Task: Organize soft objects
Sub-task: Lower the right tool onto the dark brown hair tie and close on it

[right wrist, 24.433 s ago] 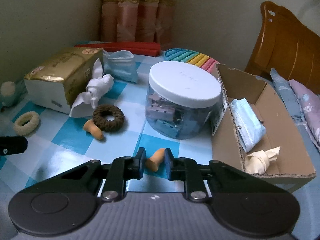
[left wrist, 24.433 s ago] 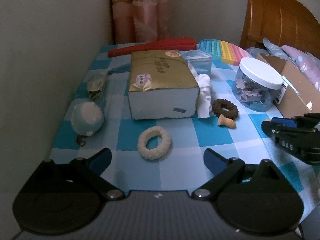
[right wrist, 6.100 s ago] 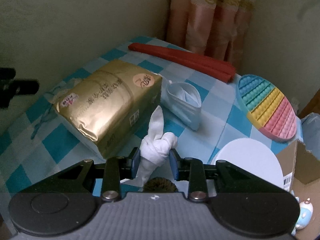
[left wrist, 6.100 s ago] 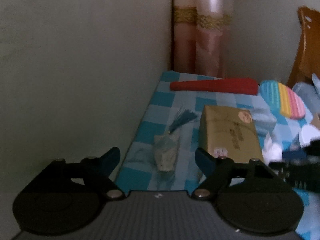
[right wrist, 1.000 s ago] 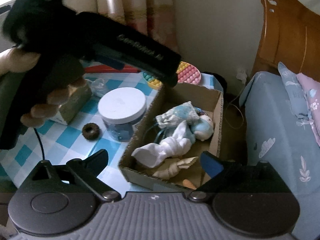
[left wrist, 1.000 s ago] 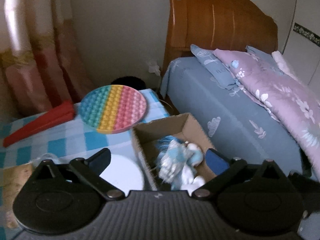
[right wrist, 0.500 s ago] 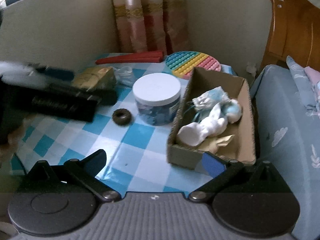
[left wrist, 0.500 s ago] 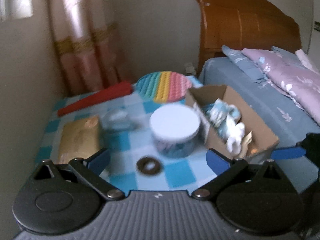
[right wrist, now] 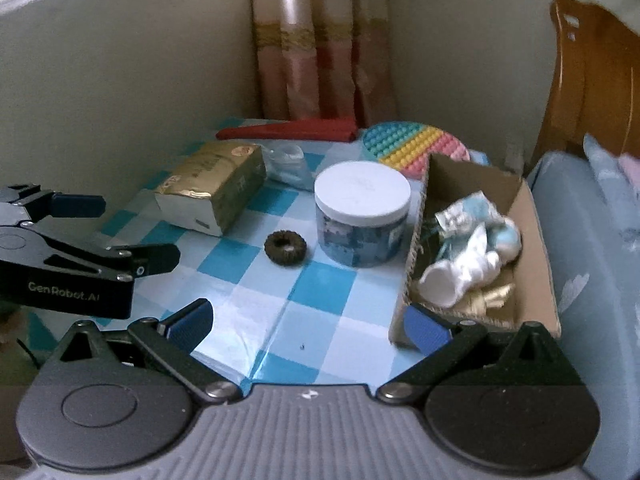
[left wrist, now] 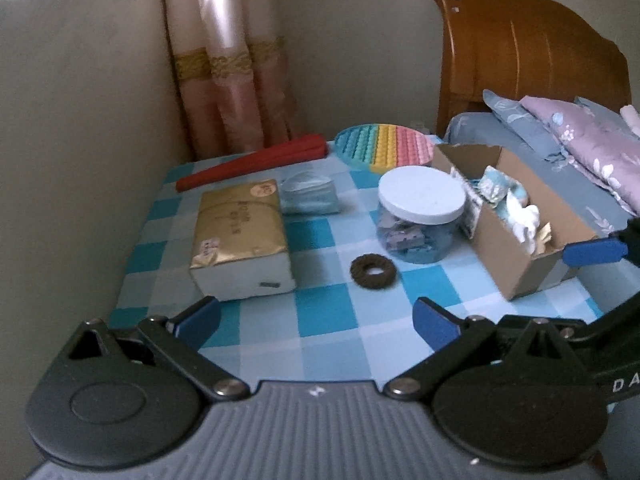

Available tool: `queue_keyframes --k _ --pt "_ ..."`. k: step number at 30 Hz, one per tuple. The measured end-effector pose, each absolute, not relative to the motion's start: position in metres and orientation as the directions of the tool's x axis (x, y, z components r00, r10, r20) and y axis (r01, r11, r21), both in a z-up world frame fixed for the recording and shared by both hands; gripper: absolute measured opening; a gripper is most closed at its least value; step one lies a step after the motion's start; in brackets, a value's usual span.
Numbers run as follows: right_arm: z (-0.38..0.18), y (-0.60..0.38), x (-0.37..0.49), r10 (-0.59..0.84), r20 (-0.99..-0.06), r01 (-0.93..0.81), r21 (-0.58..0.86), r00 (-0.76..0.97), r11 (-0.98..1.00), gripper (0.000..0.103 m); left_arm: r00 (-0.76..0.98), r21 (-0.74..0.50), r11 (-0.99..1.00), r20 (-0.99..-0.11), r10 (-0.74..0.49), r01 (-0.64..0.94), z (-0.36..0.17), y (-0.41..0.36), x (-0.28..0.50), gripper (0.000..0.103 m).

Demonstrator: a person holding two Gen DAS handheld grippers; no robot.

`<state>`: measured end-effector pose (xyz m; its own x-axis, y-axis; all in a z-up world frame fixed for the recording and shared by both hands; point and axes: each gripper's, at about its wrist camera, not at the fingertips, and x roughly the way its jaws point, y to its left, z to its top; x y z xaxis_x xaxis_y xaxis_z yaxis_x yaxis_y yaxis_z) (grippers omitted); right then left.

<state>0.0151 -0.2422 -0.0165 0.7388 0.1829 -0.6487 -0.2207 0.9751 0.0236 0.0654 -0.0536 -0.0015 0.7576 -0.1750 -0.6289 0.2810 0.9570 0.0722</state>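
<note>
A cardboard box (right wrist: 536, 280) at the table's right edge holds several soft things: a white cloth (right wrist: 460, 276), a pale blue plush (right wrist: 508, 240) and a cream knot (right wrist: 492, 294). It also shows in the left wrist view (left wrist: 516, 256). A brown fuzzy ring (left wrist: 373, 271) lies on the checked cloth, also in the right wrist view (right wrist: 285, 248). My left gripper (left wrist: 316, 324) is open and empty, held back above the table's front edge. My right gripper (right wrist: 306, 326) is open and empty, likewise back from the table.
A gold tissue pack (left wrist: 240, 236), a clear bag with a mask (left wrist: 308, 198), a white-lidded jar (left wrist: 420, 216), a red folded fan (left wrist: 256, 166) and a rainbow pop mat (left wrist: 384, 148) stand on the table. Wall at left, bed (left wrist: 580, 148) at right.
Both grippers have pulled back from the box and the table, so more of the table shows. Both stay open and empty.
</note>
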Motion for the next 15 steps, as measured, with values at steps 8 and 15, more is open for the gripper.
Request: queue_keyframes --k 8,15 --pt "-0.029 -0.218 0.032 0.194 -0.659 -0.244 0.017 0.727 0.970 0.102 0.757 0.072 0.964 -0.636 -0.153 0.255 -0.010 -0.027 0.076 0.102" --pt "-0.050 -0.194 0.062 0.173 -0.675 -0.272 -0.043 0.717 0.961 0.087 0.723 0.090 0.967 -0.681 -0.115 0.238 -0.027 -0.004 0.091 0.102"
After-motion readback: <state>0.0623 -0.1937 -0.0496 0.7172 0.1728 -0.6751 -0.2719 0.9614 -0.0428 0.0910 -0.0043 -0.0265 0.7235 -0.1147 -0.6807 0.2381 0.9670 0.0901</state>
